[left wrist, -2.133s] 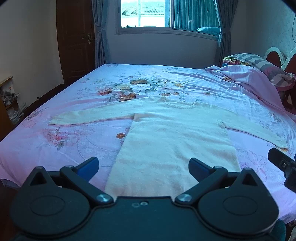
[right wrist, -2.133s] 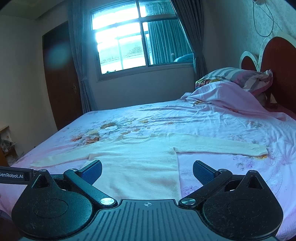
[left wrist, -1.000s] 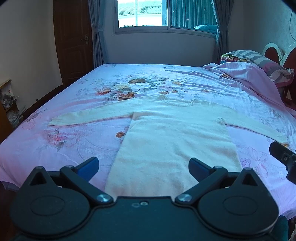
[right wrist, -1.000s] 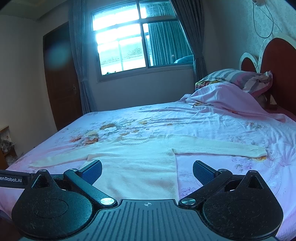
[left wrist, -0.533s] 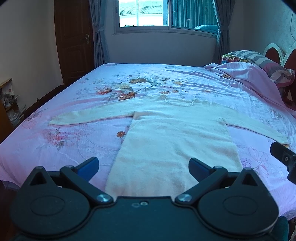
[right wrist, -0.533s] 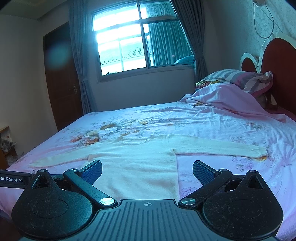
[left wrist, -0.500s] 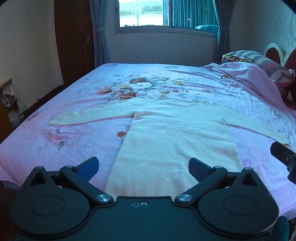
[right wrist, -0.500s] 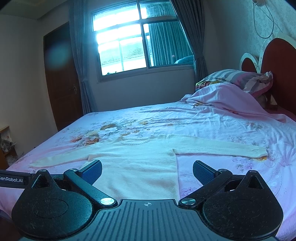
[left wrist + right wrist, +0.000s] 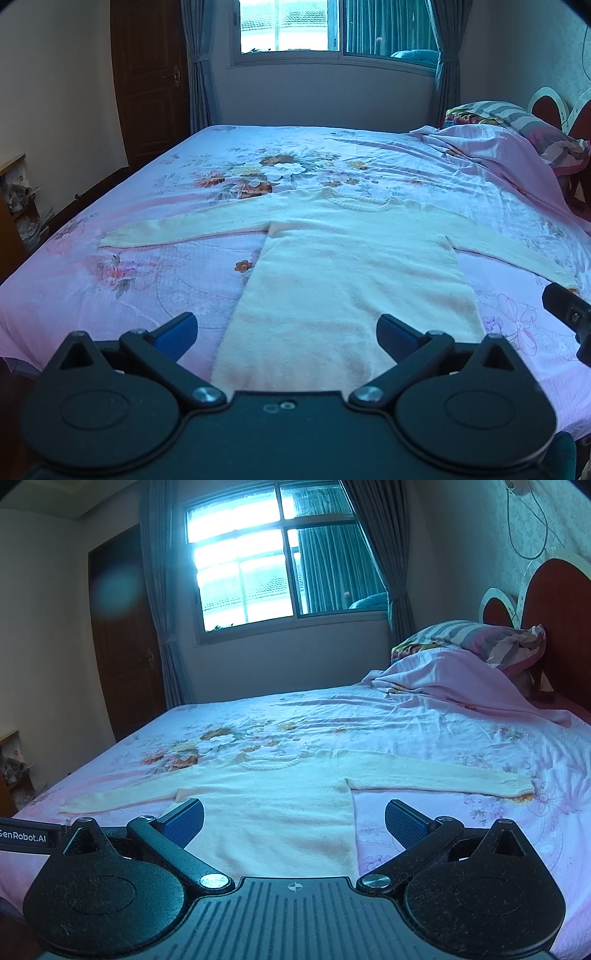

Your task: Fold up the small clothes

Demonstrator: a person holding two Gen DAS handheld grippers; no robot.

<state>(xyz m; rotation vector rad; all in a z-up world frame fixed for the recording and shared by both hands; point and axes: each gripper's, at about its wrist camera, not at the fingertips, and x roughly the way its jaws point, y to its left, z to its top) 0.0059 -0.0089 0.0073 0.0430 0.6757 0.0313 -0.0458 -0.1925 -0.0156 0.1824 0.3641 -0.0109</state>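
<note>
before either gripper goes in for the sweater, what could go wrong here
The cream sweater lies flat on a loose floral bedsheet; a low pinch may catch the sheet too. The left gripper and right gripper both hang open near the hem, so reaching for the outspread sleeves risks them crossing. Its thick knit may slip from a shallow grip.

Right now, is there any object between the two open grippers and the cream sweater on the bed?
Nothing visible is in the way. The cream sweater lies flat on the floral bedsheet, sleeves spread out. The left gripper and right gripper are both open, with only bare sweater and sheet ahead of them.
</note>
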